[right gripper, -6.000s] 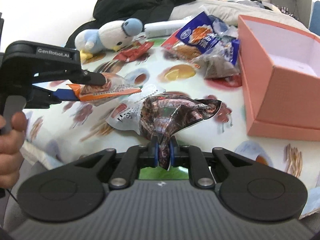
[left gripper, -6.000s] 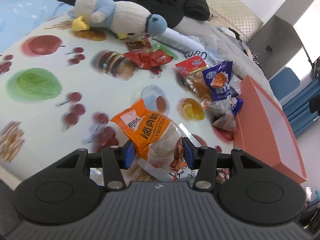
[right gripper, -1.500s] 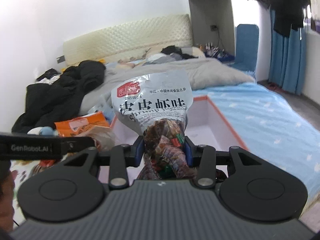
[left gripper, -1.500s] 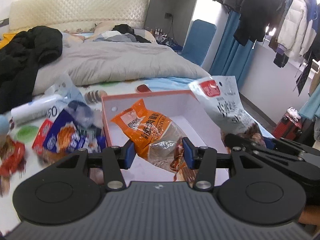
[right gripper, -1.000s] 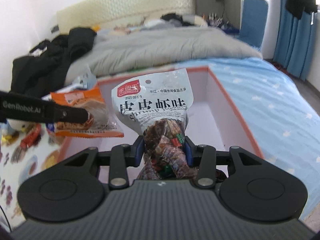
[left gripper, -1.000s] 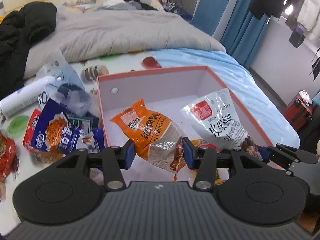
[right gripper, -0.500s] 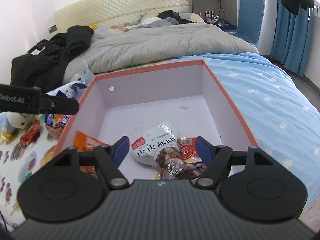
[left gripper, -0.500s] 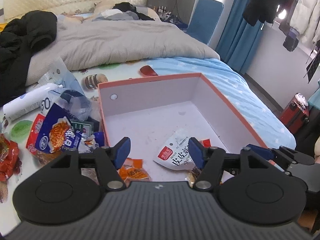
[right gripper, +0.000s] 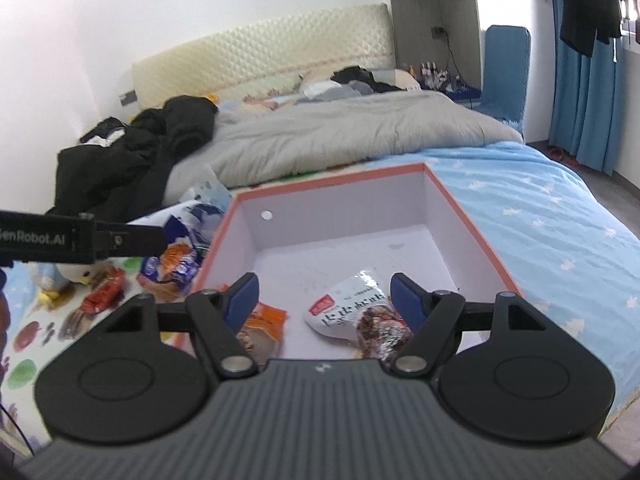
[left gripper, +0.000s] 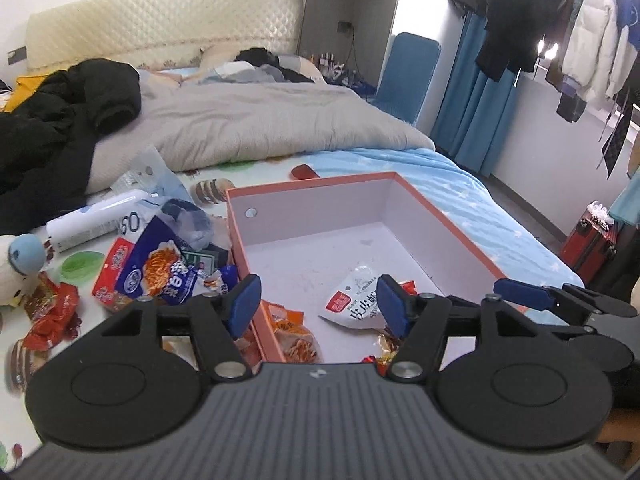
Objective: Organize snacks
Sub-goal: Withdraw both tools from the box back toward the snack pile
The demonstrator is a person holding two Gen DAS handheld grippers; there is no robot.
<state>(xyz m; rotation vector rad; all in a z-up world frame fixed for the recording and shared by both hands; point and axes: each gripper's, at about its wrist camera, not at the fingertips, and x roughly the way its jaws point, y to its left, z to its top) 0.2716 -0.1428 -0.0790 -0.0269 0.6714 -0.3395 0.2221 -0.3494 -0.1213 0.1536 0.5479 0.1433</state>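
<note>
A salmon box (left gripper: 440, 216) with a white inside lies open on the bed. On its floor lie an orange snack bag (left gripper: 290, 326) and a silver shrimp snack bag (left gripper: 354, 300). My left gripper (left gripper: 320, 302) hangs open over the box's near left corner, holding nothing. My right gripper (right gripper: 323, 298) is open and bare above the near edge of the box (right gripper: 472, 220), over the silver bag (right gripper: 348, 312), with the orange bag (right gripper: 266, 322) to the left. From the left edge of the right wrist view, one of the left gripper's fingers (right gripper: 132, 238) juts in.
Left of the box lies a heap of loose snacks: a blue bag (left gripper: 160, 268), red packs (left gripper: 52, 312), a white bottle (left gripper: 92, 220) and a plush toy (left gripper: 20, 268). A grey duvet (left gripper: 260, 120) and a black jacket (left gripper: 60, 128) lie behind. Blue starred sheet (right gripper: 560, 220) stretches to the right.
Both grippers opened and let their bags drop; the orange and silver bags now lie in the box. Both grippers have drawn back and risen a little.
</note>
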